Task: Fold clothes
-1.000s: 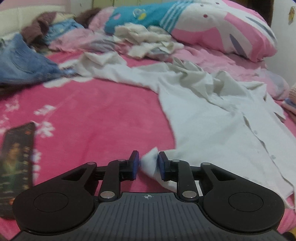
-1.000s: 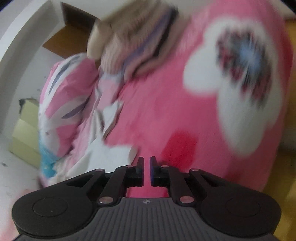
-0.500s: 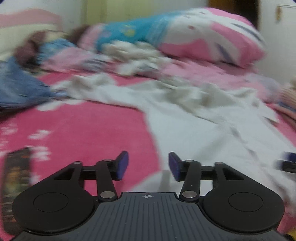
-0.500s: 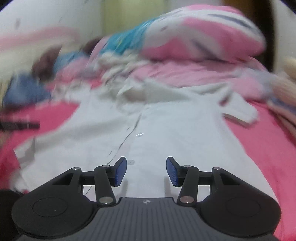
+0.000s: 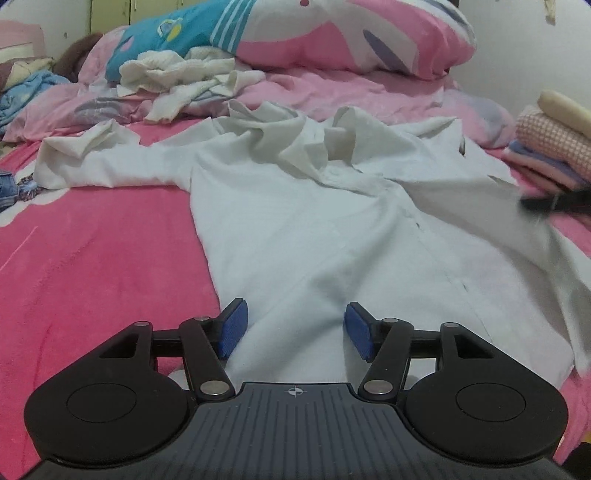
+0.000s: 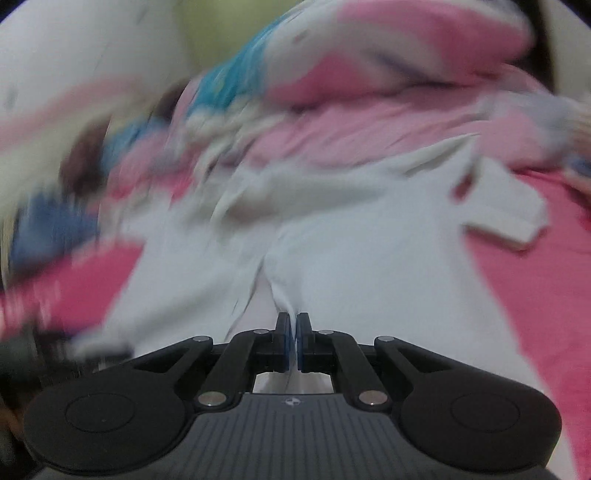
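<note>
Left tool: we are holding the left tool [image 5: 295,328] with its blue-padded fingers [image 5: 232,328] spread wide apart, gripping nothing, and hovering just above the lower hem of the white button-front cotton shirt [image 5: 295,236].
Right tool: we are pinching the right tool [image 6: 293,341] together on a raised fold of the white shirt [image 6: 362,266] near its front opening; its black tip is showing as a dark blur at the right edge of the left view [image 5: 554,201].
Shirt: it is lying spread on the bright pink fleece bed cover [image 5: 96,266], collar away from us, one sleeve stretching out to the left, the upper part rumpled.
Change: half a second ago we were holding the right tool open over the placket; a second ago the left tool was closed on a corner of the shirt, and it is now released and opened wider.
Textures: the shirt is looking smooth and thin; the cover is looking plush; a crumpled cream towel-like heap [image 5: 177,77] is lying in front of a big pink, white and blue pillow [image 5: 332,33].
Right side: a stack of folded pastel clothes [image 5: 550,147] is sitting beside the shirt.
Right view: heavily motion-blurred.
</note>
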Action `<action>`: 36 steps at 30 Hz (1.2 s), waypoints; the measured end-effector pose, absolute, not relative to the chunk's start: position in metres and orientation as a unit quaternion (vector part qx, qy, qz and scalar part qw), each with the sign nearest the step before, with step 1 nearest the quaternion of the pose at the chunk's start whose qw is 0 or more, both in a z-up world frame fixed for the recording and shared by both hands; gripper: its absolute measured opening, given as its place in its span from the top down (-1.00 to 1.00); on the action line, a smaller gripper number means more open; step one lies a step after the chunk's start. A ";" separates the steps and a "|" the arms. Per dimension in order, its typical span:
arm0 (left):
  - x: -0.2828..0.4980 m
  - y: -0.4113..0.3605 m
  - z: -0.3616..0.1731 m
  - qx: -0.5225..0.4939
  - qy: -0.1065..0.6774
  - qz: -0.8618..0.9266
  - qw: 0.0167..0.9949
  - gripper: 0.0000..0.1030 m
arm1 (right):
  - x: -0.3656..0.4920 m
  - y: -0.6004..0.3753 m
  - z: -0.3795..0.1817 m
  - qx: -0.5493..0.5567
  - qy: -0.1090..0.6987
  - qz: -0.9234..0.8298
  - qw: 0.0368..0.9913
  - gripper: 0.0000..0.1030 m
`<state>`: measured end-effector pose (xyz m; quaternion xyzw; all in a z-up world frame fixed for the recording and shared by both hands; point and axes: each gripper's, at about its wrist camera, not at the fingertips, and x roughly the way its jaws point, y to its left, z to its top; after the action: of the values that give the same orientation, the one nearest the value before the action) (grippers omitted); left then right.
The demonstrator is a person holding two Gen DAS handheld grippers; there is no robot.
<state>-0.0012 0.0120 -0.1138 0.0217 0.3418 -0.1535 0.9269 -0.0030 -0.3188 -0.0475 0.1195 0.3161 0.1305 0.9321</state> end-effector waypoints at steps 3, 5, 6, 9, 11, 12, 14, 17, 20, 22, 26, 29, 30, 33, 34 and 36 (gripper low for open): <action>-0.004 0.011 -0.114 0.030 0.337 -0.155 0.928 -0.15 | 0.000 -0.380 -0.026 0.207 0.268 0.088 0.937 0.93; -0.004 0.010 -0.114 0.032 0.335 -0.155 0.929 -0.16 | 0.003 -0.421 -0.019 0.259 0.242 0.051 0.934 0.93; -0.004 0.010 -0.114 0.031 0.335 -0.156 0.929 -0.16 | 0.005 -0.442 -0.016 0.282 0.229 0.032 0.931 0.93; -0.003 0.011 -0.114 0.028 0.334 -0.157 0.929 -0.16 | 0.016 -0.493 -0.017 0.319 0.205 -0.036 0.925 0.93; -0.002 0.011 -0.114 0.027 0.334 -0.157 0.929 -0.16 | 0.019 -0.517 -0.022 0.325 0.195 -0.084 0.922 0.93; -0.002 0.011 -0.114 0.028 0.333 -0.157 0.929 -0.16 | 0.019 -0.526 -0.026 0.325 0.192 -0.105 0.920 0.93; -0.002 0.011 -0.114 0.031 0.333 -0.157 0.929 -0.16 | 0.017 -0.540 -0.034 0.325 0.192 -0.144 0.915 0.93; -0.002 0.011 -0.114 0.031 0.333 -0.157 0.929 -0.16 | 0.015 -0.548 -0.049 0.306 0.223 -0.182 0.907 0.87; 0.002 0.011 -0.110 0.029 0.323 -0.159 0.933 -0.16 | 0.011 -0.527 -0.045 0.253 0.236 -0.166 0.923 0.56; 0.004 0.012 -0.108 0.028 0.316 -0.160 0.935 -0.16 | 0.012 -0.500 -0.032 0.203 0.223 -0.134 0.944 0.09; 0.009 0.012 -0.103 0.025 0.301 -0.163 0.939 -0.16 | 0.014 -0.446 -0.007 0.101 0.195 -0.068 0.973 -0.26; 0.013 0.012 -0.099 0.023 0.291 -0.165 0.942 -0.17 | 0.016 -0.406 0.012 0.023 0.172 -0.018 0.985 -0.53; 0.014 0.012 -0.098 0.022 0.287 -0.165 0.943 -0.17 | 0.016 -0.393 0.018 -0.003 0.164 -0.001 0.986 -0.55; 0.021 0.010 -0.098 0.020 0.277 -0.164 0.946 -0.17 | 0.041 -0.345 0.020 -0.073 0.169 0.067 0.981 -0.65; 0.026 0.009 -0.100 0.020 0.275 -0.161 0.948 -0.16 | 0.061 -0.327 0.012 -0.093 0.181 0.087 0.975 -0.65; 0.035 0.006 -0.106 0.018 0.270 -0.158 0.950 -0.16 | 0.102 -0.295 -0.006 -0.131 0.203 0.112 0.964 -0.64</action>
<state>0.0352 0.0058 -0.1062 0.0176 0.2703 -0.1581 0.9495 0.1020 -0.2948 -0.0058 -0.1308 0.2025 0.1120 0.9640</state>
